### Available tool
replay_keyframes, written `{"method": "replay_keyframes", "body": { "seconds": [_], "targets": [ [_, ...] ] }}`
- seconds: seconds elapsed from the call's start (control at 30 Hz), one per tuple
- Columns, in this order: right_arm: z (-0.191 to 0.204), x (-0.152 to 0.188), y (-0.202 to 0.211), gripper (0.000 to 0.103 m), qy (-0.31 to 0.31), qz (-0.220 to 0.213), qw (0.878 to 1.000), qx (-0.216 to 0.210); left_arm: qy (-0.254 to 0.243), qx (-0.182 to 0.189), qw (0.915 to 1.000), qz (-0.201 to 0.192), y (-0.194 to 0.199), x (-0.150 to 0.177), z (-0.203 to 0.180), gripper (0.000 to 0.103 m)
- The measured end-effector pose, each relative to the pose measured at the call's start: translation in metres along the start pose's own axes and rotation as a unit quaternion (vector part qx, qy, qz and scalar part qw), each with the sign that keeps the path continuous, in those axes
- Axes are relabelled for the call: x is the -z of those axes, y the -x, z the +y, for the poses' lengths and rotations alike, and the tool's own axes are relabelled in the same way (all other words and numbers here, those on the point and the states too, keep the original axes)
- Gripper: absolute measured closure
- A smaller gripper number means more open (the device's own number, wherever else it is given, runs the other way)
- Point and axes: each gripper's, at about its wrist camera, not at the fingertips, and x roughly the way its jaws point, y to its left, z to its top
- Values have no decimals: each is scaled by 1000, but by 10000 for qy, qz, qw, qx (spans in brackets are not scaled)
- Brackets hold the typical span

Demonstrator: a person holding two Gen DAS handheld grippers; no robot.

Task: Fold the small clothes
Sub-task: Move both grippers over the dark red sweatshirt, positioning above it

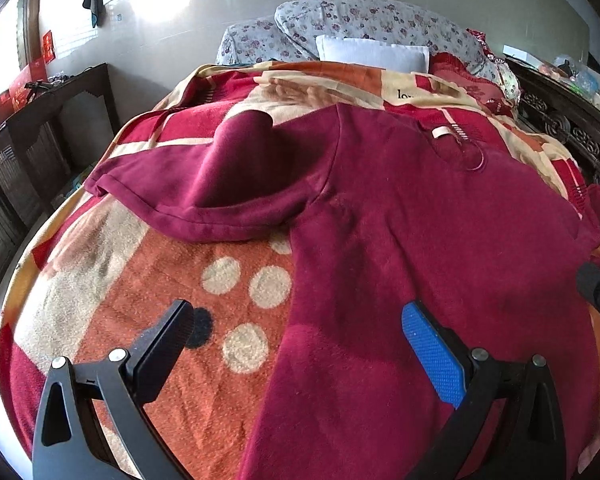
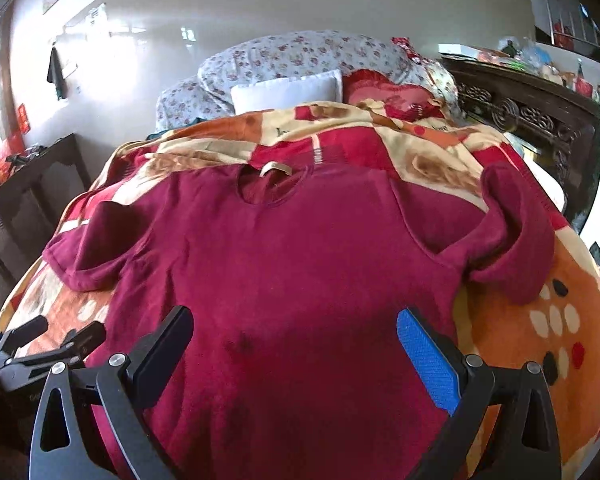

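Observation:
A dark red short-sleeved T-shirt [image 2: 284, 248] lies spread flat on the bed, collar at the far end; it also shows in the left wrist view [image 1: 412, 232]. Its left sleeve [image 1: 204, 196] is bunched up, and its right sleeve [image 2: 508, 232] is rumpled. My left gripper [image 1: 296, 320] is open and empty above the shirt's left edge near the hem. My right gripper [image 2: 296, 328] is open and empty above the lower middle of the shirt. The left gripper also shows at the left edge of the right wrist view [image 2: 52, 340].
An orange, red and cream patterned blanket [image 1: 172, 300] covers the bed. A white pillow [image 2: 288, 90] and floral bedding [image 2: 284, 56] lie at the head. Dark wooden furniture stands at the left [image 1: 40, 140] and a carved wooden frame at the right [image 2: 528, 116].

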Motion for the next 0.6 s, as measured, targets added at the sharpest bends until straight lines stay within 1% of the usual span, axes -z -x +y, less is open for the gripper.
{"method": "replay_keyframes", "body": {
  "seconds": [0.27,0.6],
  "targets": [
    [1,0,-12,0,-20,92,10000,-1,-72,-2,9999,95,-14,2,-6,0],
    [4,-2,-23,0,0,247,9997,20,-76,-1,9999,132,-19,2,-7,0]
  ]
}}
